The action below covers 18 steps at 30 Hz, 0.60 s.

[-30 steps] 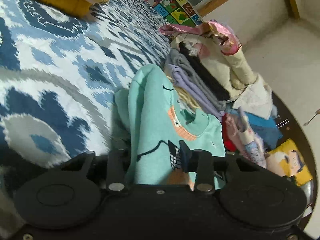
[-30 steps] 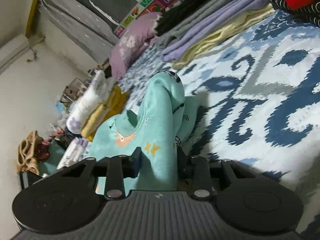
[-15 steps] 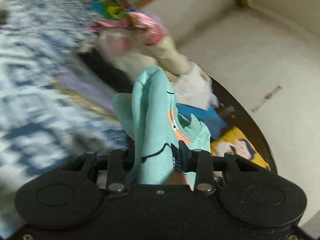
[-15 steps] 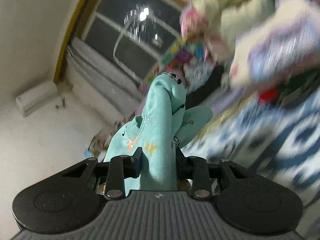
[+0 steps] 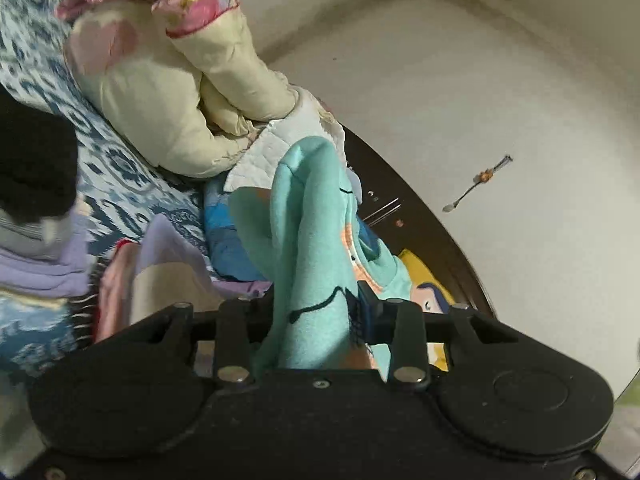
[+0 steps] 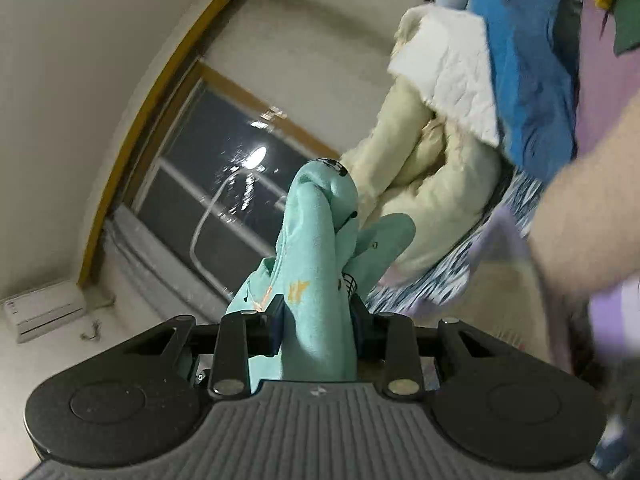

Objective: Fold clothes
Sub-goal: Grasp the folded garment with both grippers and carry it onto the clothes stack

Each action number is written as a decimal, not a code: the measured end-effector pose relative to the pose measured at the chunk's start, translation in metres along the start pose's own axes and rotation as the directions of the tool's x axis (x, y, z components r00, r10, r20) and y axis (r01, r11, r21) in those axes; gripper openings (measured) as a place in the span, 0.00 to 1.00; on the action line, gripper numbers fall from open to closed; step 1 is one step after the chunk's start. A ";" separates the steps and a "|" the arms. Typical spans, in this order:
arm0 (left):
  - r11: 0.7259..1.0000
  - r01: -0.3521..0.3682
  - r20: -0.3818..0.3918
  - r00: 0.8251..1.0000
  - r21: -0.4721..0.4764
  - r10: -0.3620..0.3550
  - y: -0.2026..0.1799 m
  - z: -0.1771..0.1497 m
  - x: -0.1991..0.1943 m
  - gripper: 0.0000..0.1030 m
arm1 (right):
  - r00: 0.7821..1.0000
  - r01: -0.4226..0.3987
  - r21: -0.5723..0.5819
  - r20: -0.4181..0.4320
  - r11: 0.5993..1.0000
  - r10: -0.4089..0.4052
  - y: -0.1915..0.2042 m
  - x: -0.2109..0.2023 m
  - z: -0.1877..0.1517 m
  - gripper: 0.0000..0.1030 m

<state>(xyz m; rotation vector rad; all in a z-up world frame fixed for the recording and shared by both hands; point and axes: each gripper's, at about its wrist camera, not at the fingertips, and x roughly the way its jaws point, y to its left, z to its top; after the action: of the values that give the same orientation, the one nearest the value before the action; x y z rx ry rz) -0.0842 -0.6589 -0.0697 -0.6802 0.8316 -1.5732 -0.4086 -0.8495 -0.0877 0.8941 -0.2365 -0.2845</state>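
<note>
Between both claws, the folded mint-green sweatshirt [image 5: 316, 248] hangs pinched by the left claw [image 5: 316, 312] and right claw [image 6: 316, 320] above the patterned bed [image 5: 120, 176], so folding looks done, stacking remains beside the cream jacket [image 5: 168, 92].

The room is lit dimly and evenly from indoors, with the window [image 6: 224, 184] dark and a lamp's glare smeared across its glass. Both fisheye views bend the walls and corners hard at the edges. Motion blur softens the patterned bedspread [image 5: 120, 176] at the left wrist view's left and a forearm [image 6: 580, 220] at the right wrist view's right.
</note>
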 end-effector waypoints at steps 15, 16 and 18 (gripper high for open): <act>0.986 -0.169 -0.057 0.984 -0.004 0.169 0.062 -0.015 0.040 0.52 | 0.924 0.368 -0.284 0.004 0.885 -0.383 -0.047 0.057 -0.025 0.43; 0.984 -0.181 -0.056 0.982 0.004 0.180 0.057 -0.014 0.038 0.58 | 0.925 0.367 -0.279 0.012 0.888 -0.379 -0.044 0.054 -0.024 0.46; 0.978 -0.208 -0.050 0.977 0.023 0.209 0.045 -0.009 0.031 0.79 | 0.918 0.389 -0.287 0.040 0.875 -0.395 -0.033 0.048 -0.019 0.53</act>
<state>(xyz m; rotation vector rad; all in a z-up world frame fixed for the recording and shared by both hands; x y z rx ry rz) -0.0709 -0.6912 -0.1123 -0.5228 0.8968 -1.4123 -0.3628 -0.8716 -0.1213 0.6458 0.0119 -0.6723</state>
